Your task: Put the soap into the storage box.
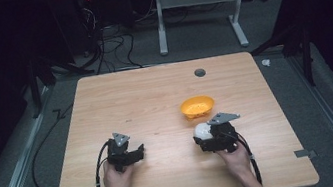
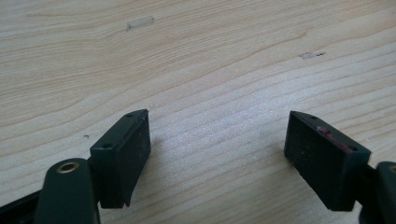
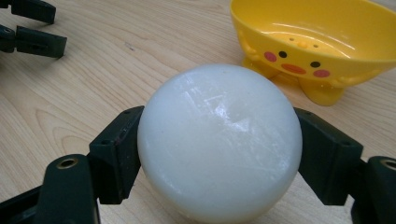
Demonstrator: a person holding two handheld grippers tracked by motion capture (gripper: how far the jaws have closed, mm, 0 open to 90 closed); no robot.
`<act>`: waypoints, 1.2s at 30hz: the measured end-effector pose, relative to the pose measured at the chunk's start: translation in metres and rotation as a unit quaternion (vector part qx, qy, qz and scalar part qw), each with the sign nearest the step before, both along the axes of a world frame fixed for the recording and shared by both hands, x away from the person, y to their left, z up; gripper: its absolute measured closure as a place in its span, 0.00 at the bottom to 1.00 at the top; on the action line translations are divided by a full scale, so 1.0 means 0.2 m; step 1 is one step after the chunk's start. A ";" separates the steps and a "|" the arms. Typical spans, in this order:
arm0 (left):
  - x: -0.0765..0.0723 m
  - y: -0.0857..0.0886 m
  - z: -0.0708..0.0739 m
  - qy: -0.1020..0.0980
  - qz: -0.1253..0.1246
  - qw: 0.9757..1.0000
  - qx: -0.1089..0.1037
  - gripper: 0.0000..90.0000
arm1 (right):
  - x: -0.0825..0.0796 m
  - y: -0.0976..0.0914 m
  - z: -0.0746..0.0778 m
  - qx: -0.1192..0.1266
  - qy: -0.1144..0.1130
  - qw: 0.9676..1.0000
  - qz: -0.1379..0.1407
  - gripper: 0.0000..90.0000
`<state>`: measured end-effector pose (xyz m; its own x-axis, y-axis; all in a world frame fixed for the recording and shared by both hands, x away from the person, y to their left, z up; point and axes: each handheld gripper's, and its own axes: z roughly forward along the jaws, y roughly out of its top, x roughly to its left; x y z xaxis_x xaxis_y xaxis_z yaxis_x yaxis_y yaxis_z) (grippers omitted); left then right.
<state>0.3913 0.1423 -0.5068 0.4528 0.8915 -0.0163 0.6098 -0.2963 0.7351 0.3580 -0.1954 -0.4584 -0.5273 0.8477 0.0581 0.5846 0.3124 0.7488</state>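
A round white soap bar (image 3: 219,142) sits between the jaws of my right gripper (image 3: 219,154), which is shut on it. From above, the white soap bar (image 1: 201,130) shows at the front of the right gripper (image 1: 205,139), just below the yellow duck-faced soap dish (image 1: 197,106). That yellow dish (image 3: 317,42) stands close behind the soap, up and to the right. My left gripper (image 1: 137,153) rests low over the table's left front, open, with bare wood between its pads (image 2: 123,154).
The wooden table (image 1: 154,95) has a small dark round hole (image 1: 199,72) near its far edge. The left gripper's jaws (image 3: 28,28) show at the upper left of the right gripper view. Cables and a desk frame lie on the floor beyond.
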 end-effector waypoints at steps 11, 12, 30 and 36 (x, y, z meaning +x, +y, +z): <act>0.00 0.00 0.00 0.000 0.000 1.000 0.000 0.26 | 0.02 0.00 0.05 0.006 -0.003 1.000 0.005 0.27; 0.00 0.00 0.00 0.000 0.000 1.000 0.000 0.26 | 0.03 0.00 0.05 0.005 -0.004 1.000 0.005 0.27; 0.00 0.00 0.00 0.000 -0.001 1.000 0.000 0.26 | 0.07 -0.01 0.12 0.010 -0.014 1.000 0.007 0.27; 0.00 0.00 0.00 0.000 -0.001 1.000 0.000 0.26 | 0.09 -0.01 0.16 0.011 -0.018 1.000 0.003 0.27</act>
<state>0.3912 0.1424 -0.5068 0.4546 0.8905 -0.0168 0.6092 -0.2971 0.7352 0.3764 -0.1981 -0.4270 -0.5337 0.8437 0.0573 0.5550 0.2983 0.7765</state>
